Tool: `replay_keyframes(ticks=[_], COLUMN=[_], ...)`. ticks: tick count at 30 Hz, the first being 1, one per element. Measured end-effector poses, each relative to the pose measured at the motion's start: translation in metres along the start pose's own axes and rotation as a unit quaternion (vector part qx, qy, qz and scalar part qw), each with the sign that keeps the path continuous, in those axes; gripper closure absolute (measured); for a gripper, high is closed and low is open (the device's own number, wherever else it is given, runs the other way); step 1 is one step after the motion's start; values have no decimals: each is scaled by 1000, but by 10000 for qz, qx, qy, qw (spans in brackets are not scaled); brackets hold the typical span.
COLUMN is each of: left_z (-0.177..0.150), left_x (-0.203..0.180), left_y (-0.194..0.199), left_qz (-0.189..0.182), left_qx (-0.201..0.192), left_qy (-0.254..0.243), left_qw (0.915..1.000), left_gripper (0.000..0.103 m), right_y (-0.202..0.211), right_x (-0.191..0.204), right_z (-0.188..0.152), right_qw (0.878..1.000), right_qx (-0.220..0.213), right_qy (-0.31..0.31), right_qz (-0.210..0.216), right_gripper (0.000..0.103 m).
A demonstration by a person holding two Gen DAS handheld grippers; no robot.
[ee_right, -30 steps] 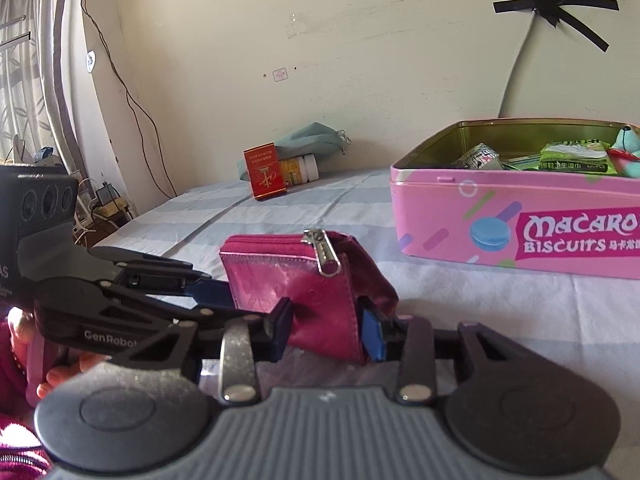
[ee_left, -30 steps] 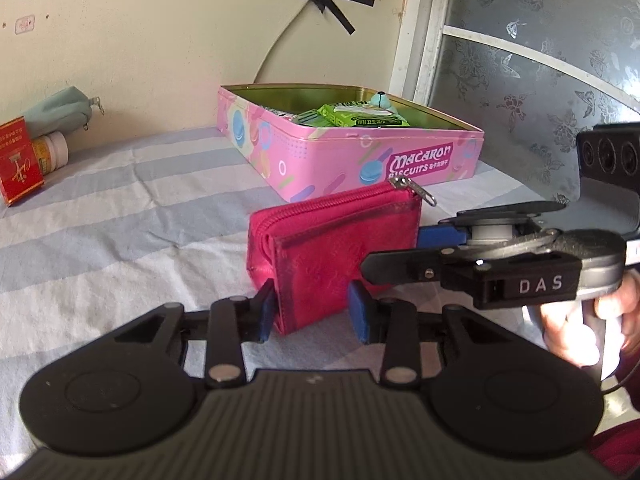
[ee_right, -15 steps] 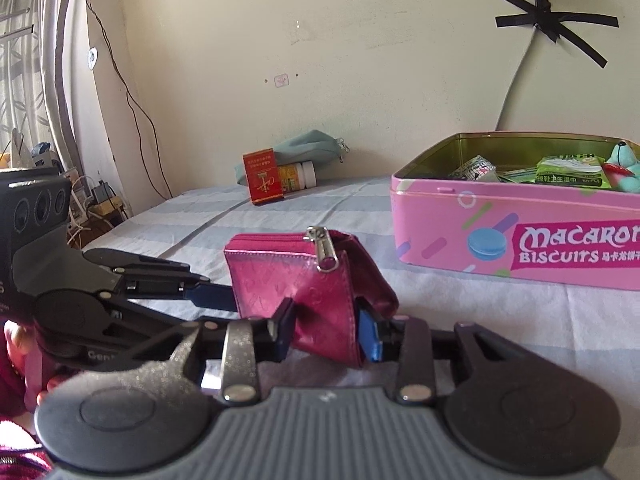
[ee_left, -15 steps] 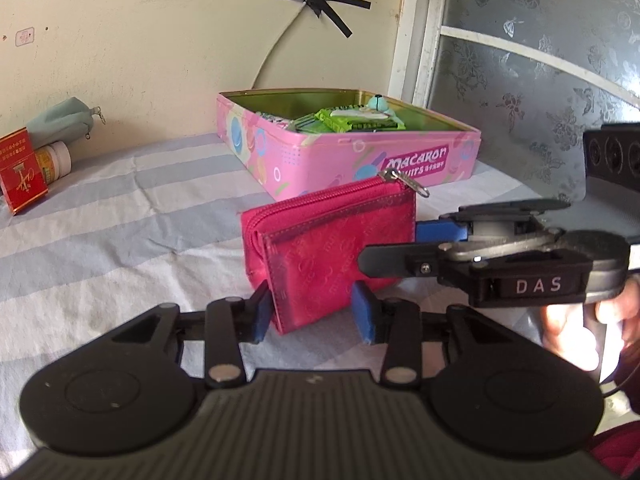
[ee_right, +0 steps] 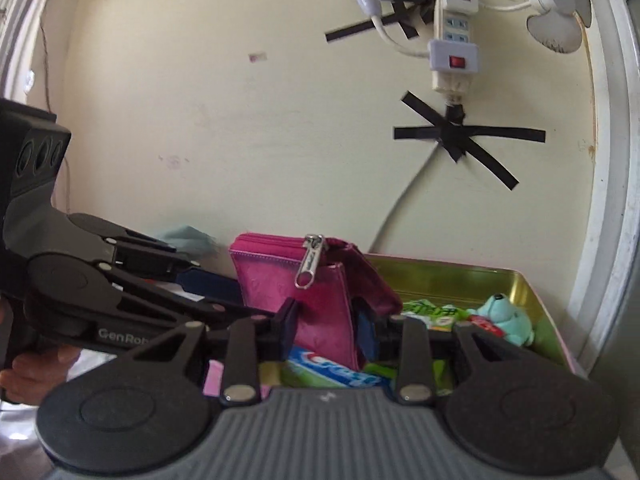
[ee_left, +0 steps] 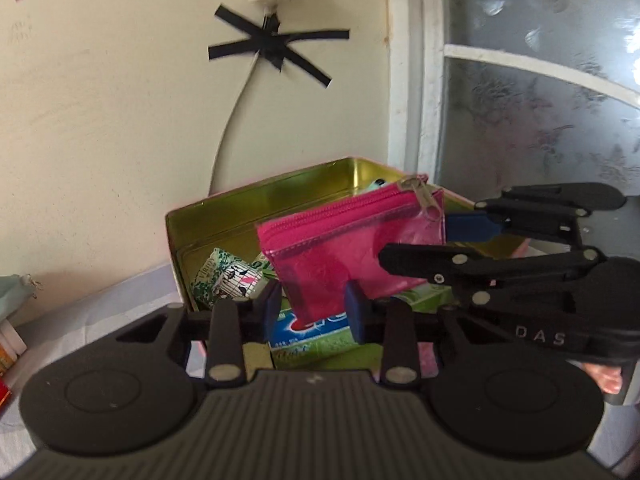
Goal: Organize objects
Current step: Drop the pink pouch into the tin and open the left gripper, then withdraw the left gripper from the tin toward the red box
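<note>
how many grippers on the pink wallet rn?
2. Left gripper clamps the pink wallet at its lower corner; right gripper clamps its zipper-pull end, both above the open tin.

Left gripper [ee_left: 313, 311]: black linkage arms, silver pivot screws, dark blue pads [ee_left: 354, 312], ribbed grey housing at 6 o'clock. Right gripper [ee_right: 327, 330]: same build; white "DAS" and "GenRob" lettering on the bodies. Bare-skinned fingers [ee_right: 30, 374] at 8 o'clock.

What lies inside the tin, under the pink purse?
Under the pink purse, the tin holds a toothpaste box, green packets and a teal plush toy. The purse and both grippers cover the rest.
</note>
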State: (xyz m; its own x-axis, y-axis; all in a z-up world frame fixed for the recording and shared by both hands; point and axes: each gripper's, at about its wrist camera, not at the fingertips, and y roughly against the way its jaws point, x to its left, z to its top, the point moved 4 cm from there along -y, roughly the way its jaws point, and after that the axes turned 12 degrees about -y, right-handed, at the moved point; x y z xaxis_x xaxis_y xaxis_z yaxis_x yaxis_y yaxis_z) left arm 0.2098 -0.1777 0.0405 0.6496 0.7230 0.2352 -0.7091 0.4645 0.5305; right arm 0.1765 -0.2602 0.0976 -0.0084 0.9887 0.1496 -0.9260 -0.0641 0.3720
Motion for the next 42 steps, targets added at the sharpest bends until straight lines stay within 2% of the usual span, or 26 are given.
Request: replay_keyframes(ticks=[2,4,5,6,7,9,11,14,18,20,25,32,35,42], left_z=[9,15,17,17,15,10,5,-2,-8,-9,-17,-29,-38,-65], left_x=[1,7,11,16,21,25,23,17,8,2,-4,-12,-13,-12], left_y=[-29,-54,-63,-70,-72,-68,-60,-41,-14,-1,28,53,60,73], left_qz=[259,789,1043,1168,1144,1105,1262,1457,1275,1342,1243,1214,1198,1281], left_qx=[359,766,976,1141,1209,1249,1262,1175,959,904,726,584,587,673], left_qy=[155,267,345,515,735,954,835,616,592,552,706,733,803,841], left_qw=[9989,9936,9891,9852,9833,9814,9804,9804,9854,9853,9871,9882,9878,9859], left_gripper=[69,64,60,59,58,57,52,52,52,51,50,47,42,42], right_y=[-29,-50,-54,-55,-52,-39,-25,0,30,43,65,76,79,72], right_x=[-7,-17,-20,-24,-28,-32,-33,-28,-17,-11,0,9,13,30], right_z=[8,15,19,21,23,20,12,-5,-26,-36,-57,-73,-81,-97], right_qw=[9987,9951,9935,9927,9930,9953,9952,9932,9838,9790,9702,9707,9715,9746], right_qx=[235,325,277,180,97,-69,-186,-412,-816,-986,-1283,-1064,-936,-567], right_qy=[181,297,331,298,178,-175,-425,-898,-1558,-1752,-2001,-2104,-2136,-2148], right_qz=[-408,-881,-1051,-1156,-1162,-949,-857,-622,-337,-339,-477,-458,-425,-283], right_gripper=[77,67,54,49,49,47,47,47,44,44,43,40,40,40])
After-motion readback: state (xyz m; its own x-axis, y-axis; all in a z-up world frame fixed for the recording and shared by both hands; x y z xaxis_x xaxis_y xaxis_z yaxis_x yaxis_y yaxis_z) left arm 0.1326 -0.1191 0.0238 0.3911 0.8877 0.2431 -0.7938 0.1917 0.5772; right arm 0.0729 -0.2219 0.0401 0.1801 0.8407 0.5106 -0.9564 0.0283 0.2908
